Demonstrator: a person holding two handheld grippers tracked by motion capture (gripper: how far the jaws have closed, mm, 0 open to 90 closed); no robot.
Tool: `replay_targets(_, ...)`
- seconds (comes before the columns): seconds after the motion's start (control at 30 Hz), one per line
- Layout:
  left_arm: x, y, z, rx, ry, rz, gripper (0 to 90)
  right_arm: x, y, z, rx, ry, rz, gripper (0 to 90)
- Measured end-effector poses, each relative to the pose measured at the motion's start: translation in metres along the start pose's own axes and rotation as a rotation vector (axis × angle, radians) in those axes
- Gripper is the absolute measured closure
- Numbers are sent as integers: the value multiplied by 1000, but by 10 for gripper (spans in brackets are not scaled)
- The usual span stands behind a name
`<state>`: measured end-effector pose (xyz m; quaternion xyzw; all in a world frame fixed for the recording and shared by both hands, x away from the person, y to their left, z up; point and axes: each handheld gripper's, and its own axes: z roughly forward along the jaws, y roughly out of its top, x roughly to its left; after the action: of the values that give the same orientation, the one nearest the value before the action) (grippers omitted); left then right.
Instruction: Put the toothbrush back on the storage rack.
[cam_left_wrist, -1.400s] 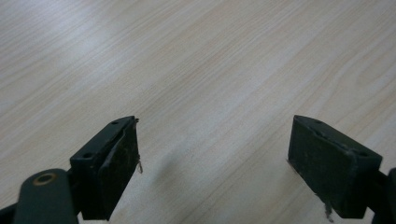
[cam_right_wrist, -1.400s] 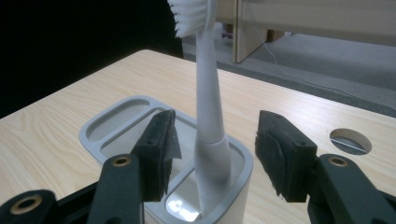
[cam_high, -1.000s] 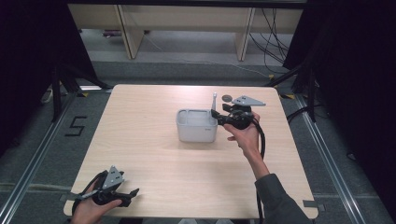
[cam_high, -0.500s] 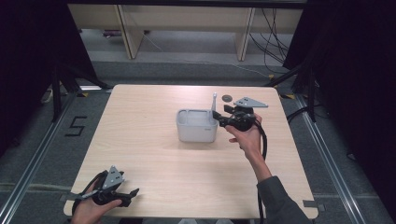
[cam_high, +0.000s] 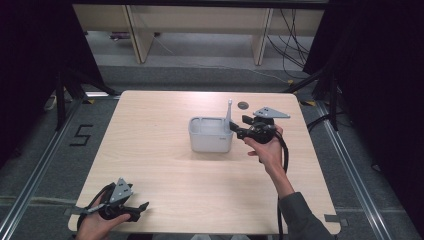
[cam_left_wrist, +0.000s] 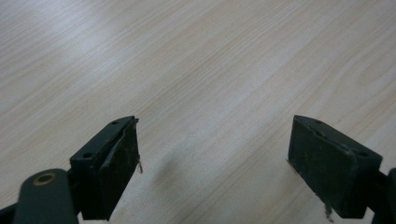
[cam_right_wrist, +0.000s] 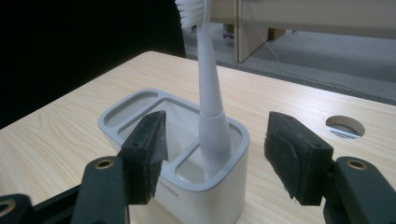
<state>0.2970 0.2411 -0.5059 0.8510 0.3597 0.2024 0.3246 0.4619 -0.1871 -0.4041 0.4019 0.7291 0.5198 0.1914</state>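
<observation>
Dark curtains closed off both sides of the room, and grey flooring with pale shelf legs and loose cables lay beyond the far edge of the light wooden desk (cam_high: 165, 165). From the high view, a white compartmented holder (cam_high: 210, 135) stood near the middle of the desk, a little toward its far right, with a white toothbrush (cam_high: 229, 113) rising upright from the holder's right end. The right tongs (cam_high: 237, 129), carried level in the person's right hand (cam_high: 267, 150), pointed at the holder's right end from just beside it. A small round hole (cam_high: 243, 105) showed in the desk just beyond them. The left tongs (cam_high: 142, 209) lay low at the desk's near left corner in the left hand (cam_high: 97, 226), well apart from the holder.

Along the left tongs (cam_left_wrist: 212, 158), the two black jaws stood wide apart over bare wood grain, with nothing between them.

Along the right tongs (cam_right_wrist: 215, 149), the jaws had just been opening and stood spread, their pads clear of everything. Between them in the frame stood the holder (cam_right_wrist: 140, 109), with the toothbrush (cam_right_wrist: 210, 93) upright in its nearest compartment, bristles at the top edge of the picture. The pads touched neither the handle nor the holder's walls. The round hole (cam_right_wrist: 344, 127) lay to the right, beyond the holder.
</observation>
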Motion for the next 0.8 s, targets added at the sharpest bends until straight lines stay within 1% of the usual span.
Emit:
replay_targets(0.03,0,0,0,0,0,0,158,0,0,0,0,0,0,383)
replay_targets(0.07,0,0,0,-2,-4,6,158,0,0,-1,-7,-13,-4,377)
replay_targets(0.1,1,0,0,-1,-4,6,158,2,-1,-2,6,0,22,366)
replay_targets(0.13,0,0,0,-3,-2,4,158,-1,-1,-2,-6,-9,-14,359)
replay_targets(0.17,0,0,0,-3,-2,3,158,0,-2,-3,-5,7,-3,355)
replay_targets(0.2,0,0,0,-3,-2,3,158,0,-2,-3,-5,7,-3,355)
replay_targets(0.23,0,0,0,-2,-2,4,158,0,-2,-4,1,-5,-14,352)
replay_targets(0.27,0,0,0,-1,-5,6,158,1,-3,-5,-10,0,-6,347)
replay_targets(0.3,0,0,0,-1,-5,6,158,4,-4,-6,1,14,21,342)
replay_targets(0.33,0,0,0,-3,-2,4,158,4,-4,-6,1,14,21,342)
replay_targets(0.37,0,0,0,-1,-4,6,158,3,-4,-6,-4,2,-9,340)
replay_targets(0.4,0,0,0,-3,-2,3,158,5,-5,-8,1,11,18,338)
replay_targets(0.47,0,0,0,-2,-4,5,158,5,-6,-10,6,11,21,335)
replay_targets(0.5,0,0,0,-2,-4,5,158,5,-6,-10,6,11,21,335)
replay_targets(0.57,0,0,0,-2,-4,5,158,4,-6,-12,3,4,-1,334)
replay_targets(0.6,0,0,0,-3,-3,4,158,6,-7,-12,0,12,21,334)
replay_targets(0.63,1,0,0,0,-5,8,158,5,-8,-13,0,0,-3,332)
replay_targets(0.67,1,0,-1,3,0,6,158,6,-8,-15,8,15,14,331)
replay_targets(0.7,1,0,-1,5,-1,8,158,6,-9,-15,2,15,17,331)
replay_targets(0.73,0,0,-1,3,-2,4,158,6,-9,-16,3,12,11,331)
replay_targets(0.77,0,0,-1,11,0,7,158,7,-10,-18,4,14,19,330)
replay_targets(0.8,0,0,-1,13,1,8,158,6,-10,-18,0,10,5,329)
